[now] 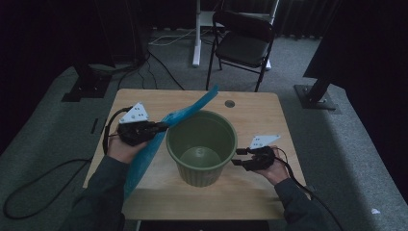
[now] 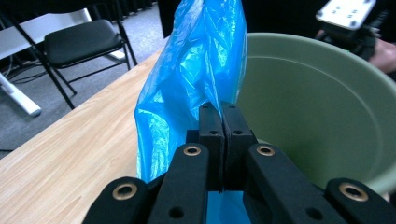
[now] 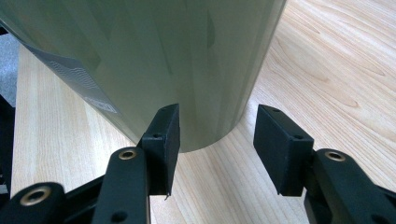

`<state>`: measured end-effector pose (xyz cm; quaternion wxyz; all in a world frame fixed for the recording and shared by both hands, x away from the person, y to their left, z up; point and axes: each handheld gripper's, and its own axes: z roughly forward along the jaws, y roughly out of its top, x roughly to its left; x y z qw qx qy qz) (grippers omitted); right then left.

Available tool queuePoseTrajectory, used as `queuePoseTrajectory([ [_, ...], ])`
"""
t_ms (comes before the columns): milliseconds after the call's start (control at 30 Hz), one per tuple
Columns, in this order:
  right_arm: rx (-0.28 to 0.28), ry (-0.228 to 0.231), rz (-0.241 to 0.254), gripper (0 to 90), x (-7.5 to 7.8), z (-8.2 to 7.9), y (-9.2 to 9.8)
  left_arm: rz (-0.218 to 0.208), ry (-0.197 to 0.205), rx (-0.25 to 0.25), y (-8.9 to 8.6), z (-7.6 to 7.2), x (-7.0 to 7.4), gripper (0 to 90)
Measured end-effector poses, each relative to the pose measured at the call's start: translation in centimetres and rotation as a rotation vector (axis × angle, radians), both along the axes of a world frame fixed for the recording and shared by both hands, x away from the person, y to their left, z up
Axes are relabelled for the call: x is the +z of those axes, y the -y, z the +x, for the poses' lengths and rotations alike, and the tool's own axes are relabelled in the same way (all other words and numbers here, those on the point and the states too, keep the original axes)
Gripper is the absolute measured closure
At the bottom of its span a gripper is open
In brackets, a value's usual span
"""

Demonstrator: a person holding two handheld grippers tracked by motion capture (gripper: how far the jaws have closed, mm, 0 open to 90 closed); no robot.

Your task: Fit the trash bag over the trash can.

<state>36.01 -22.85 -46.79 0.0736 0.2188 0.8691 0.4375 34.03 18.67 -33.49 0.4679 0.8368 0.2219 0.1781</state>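
Left gripper (image 1: 161, 126) fingers clenched on blue bag (image 2: 196, 84), left of green bucket (image 1: 202, 144). Right gripper (image 1: 239, 157) fingers released, just right of bucket on surface (image 1: 250, 115).

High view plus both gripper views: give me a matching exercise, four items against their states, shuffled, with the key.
Column one:
1. left gripper
2. right gripper
3. blue plastic bag
4. green bin

Column two:
A. upright in the middle of the table
B. jaws open, beside the bin's wall
C. shut on the bag
D. draped beside the bin's left rim

Pairs: 1-C, 2-B, 3-D, 4-A
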Motion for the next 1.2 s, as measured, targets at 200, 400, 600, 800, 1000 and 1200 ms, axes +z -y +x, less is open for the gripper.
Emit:
queuePoseTrajectory([
  [200,0.001,0.004,0.002,50.1,0.0,0.0,0.0,0.041,0.004,-0.041,0.1,-1.9,0.2,88.5],
  [400,0.001,0.002,0.000,50.1,0.0,0.0,0.0,0.095,-0.036,-0.089,0.4,-3.1,-0.9,88.5],
  [600,0.002,0.001,0.000,50.1,0.0,0.1,0.0,0.143,-0.070,-0.108,0.9,-3.0,-1.7,88.4],
  [800,0.001,-0.001,0.001,50.1,-0.1,0.1,0.0,0.167,-0.078,-0.114,1.8,-2.3,-1.2,87.3],
  [1000,-0.005,0.003,0.005,50.1,0.1,0.1,0.2,0.210,-0.089,-0.133,3.1,-1.2,-1.1,87.1],
  [1200,-0.014,0.007,0.012,50.1,0.2,0.1,0.5,0.255,-0.092,-0.150,4.9,-0.4,-0.9,86.2],
])
